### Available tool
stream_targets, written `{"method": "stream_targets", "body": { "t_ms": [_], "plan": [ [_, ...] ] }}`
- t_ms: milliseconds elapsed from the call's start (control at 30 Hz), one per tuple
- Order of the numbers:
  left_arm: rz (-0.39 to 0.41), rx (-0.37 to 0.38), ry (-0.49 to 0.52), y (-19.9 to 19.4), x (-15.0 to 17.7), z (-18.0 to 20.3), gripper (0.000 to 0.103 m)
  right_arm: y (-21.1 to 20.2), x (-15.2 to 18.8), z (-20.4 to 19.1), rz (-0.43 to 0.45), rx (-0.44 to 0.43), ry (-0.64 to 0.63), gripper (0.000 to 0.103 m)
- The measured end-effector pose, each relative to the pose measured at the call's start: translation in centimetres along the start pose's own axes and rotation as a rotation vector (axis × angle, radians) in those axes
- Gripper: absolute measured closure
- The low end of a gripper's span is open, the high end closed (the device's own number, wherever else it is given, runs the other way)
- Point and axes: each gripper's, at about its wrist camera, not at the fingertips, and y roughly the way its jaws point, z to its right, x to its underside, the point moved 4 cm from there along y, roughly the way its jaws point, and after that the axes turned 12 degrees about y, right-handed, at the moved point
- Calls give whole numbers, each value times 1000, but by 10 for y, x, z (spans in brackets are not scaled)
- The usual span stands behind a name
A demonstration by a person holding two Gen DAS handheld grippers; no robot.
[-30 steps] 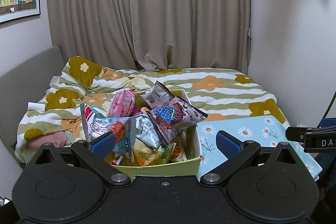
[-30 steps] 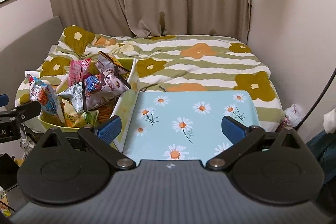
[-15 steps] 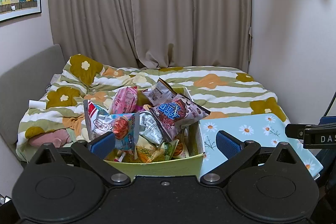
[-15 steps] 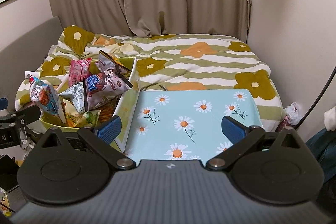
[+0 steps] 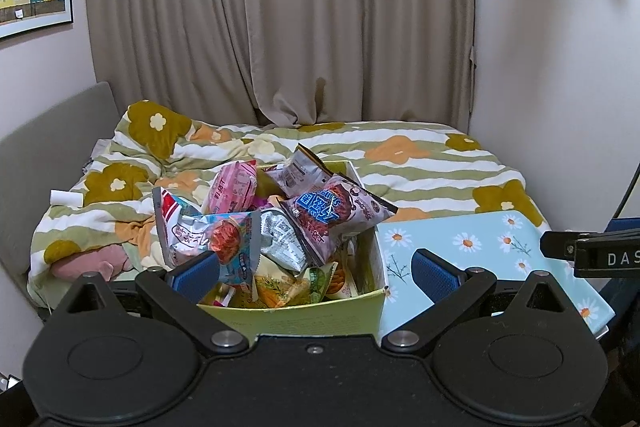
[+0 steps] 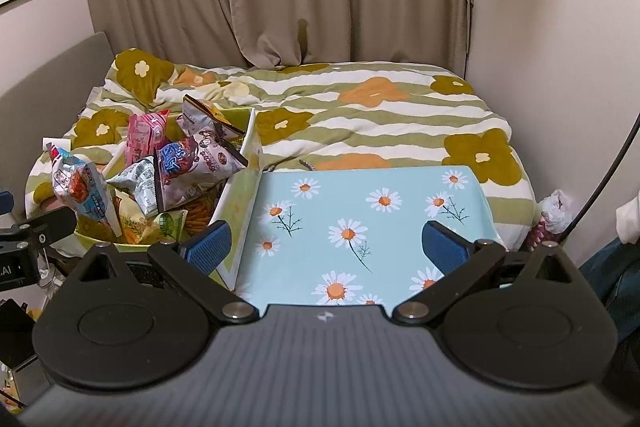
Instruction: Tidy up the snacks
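Both hand-held grippers are spread wide with nothing between the blue pads: the left hand-held gripper sits low in front of the green box, and the right hand-held gripper hangs over the daisy board just right of that box. My guess is they're held back and level so each camera gets a full look at the pile before anything gets pinched.

The snack packets are all heaped in the box, way above its rim. A purple cookie bag leans over the box's right wall, a pink pack stands near the back, and a light blue pouch sticks out over the left side. The box itself sits on the bed, pressed against the board's left edge.

The board is bare, so it looks like a flat sorting spot kept right beside the box. Honestly this fits either snacks about to be laid out or snacks already gathered up.
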Motion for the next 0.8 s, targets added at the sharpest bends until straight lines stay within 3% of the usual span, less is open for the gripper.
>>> {"method": "stream_targets", "body": {
  "t_ms": [367,800],
  "plan": [
    [-4,29,-10,4,0,-1,0,0,0,-1,0,1,0,0],
    [13,11,-20,3,4,-4,0,1,0,0,-2,0,3,0]
  ]
}}
